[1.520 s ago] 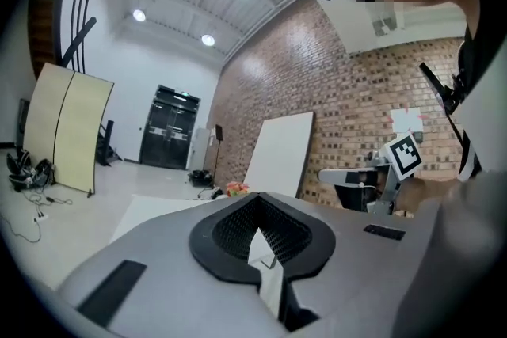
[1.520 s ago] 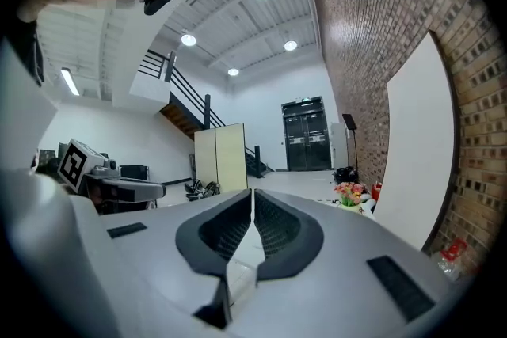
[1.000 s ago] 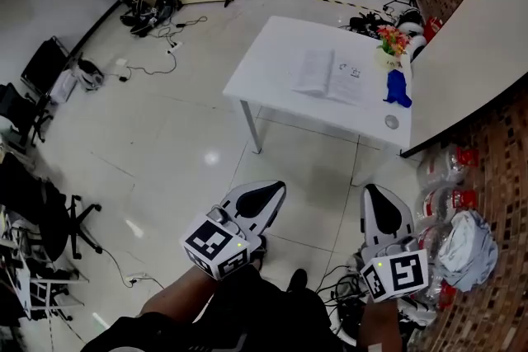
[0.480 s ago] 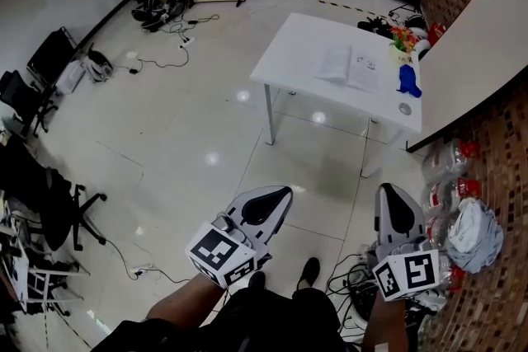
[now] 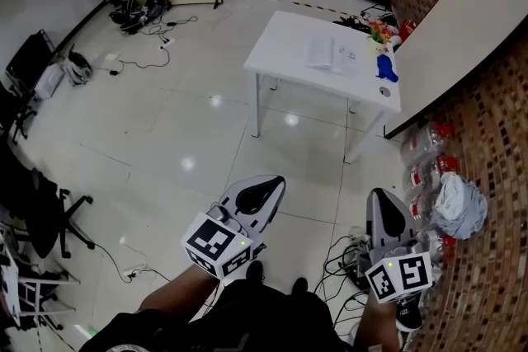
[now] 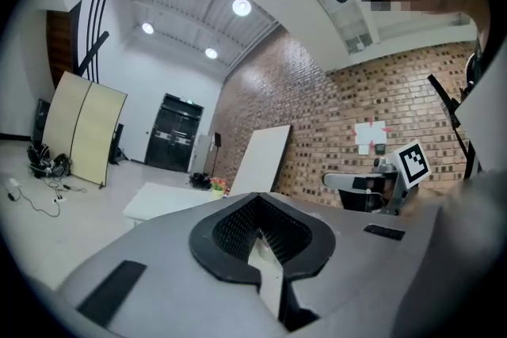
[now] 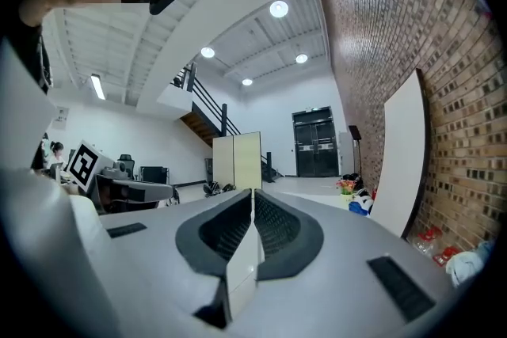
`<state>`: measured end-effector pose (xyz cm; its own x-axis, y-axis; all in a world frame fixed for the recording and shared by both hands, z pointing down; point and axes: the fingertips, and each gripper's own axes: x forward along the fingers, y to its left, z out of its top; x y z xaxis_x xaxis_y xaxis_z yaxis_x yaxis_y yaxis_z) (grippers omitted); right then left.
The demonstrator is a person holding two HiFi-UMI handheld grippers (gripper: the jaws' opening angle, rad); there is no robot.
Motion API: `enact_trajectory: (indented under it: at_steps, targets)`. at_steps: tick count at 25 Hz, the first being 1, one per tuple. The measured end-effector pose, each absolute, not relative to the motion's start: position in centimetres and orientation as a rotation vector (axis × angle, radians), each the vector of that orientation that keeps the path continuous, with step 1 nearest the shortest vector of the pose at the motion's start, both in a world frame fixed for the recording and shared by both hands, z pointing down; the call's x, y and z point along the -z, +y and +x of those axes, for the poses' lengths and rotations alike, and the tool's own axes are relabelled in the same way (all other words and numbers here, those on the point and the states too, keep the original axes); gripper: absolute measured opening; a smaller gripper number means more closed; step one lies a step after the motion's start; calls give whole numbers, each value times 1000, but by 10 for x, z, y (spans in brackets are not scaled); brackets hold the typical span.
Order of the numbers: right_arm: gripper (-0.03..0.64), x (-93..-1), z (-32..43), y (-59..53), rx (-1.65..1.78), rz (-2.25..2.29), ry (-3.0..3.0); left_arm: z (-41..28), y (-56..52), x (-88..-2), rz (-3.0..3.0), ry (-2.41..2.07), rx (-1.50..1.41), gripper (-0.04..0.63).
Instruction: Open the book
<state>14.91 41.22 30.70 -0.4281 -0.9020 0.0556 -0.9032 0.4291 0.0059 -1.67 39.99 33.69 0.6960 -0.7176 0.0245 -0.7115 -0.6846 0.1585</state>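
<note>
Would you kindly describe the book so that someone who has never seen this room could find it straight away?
Look to the white table near the brick wall. The book lies open and flat near the middle of its top, left of the flowers and a blue object. Unlike those bright neighbours, it shows wide pale pages.

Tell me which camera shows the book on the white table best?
The head view: it looks down on the white paper book lying on the white rectangular table. The left gripper view catches only the distant table edge-on; the right gripper view shows no book that I can make out.
</note>
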Motion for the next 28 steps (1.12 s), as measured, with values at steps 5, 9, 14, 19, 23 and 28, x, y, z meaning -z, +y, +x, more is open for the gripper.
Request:
enact_trajectory:
  at_steps: [5, 9, 14, 19, 23, 28]
  targets:
    - [5, -299, 167, 454, -27, 1646, -2654, 1, 442, -332, 2736, -1199, 56, -5]
    - [3, -298, 193, 484, -19, 1613, -2686, 25, 474, -327, 2723, -1233, 45, -5]
    - [3, -302, 226, 505, -17, 1590, -2707, 51, 506, -327, 2690, -1286, 23, -5]
    - [3, -295, 223, 524, 6, 1594, -2702, 51, 531, -319, 2707, -1286, 6, -5]
    - [3, -288, 212, 536, 1, 1631, -2698, 39, 544, -310, 2725, -1279, 44, -5]
    - [2, -289, 200, 549, -27, 1650, -2674, 21, 553, -308, 2719, -1279, 71, -5]
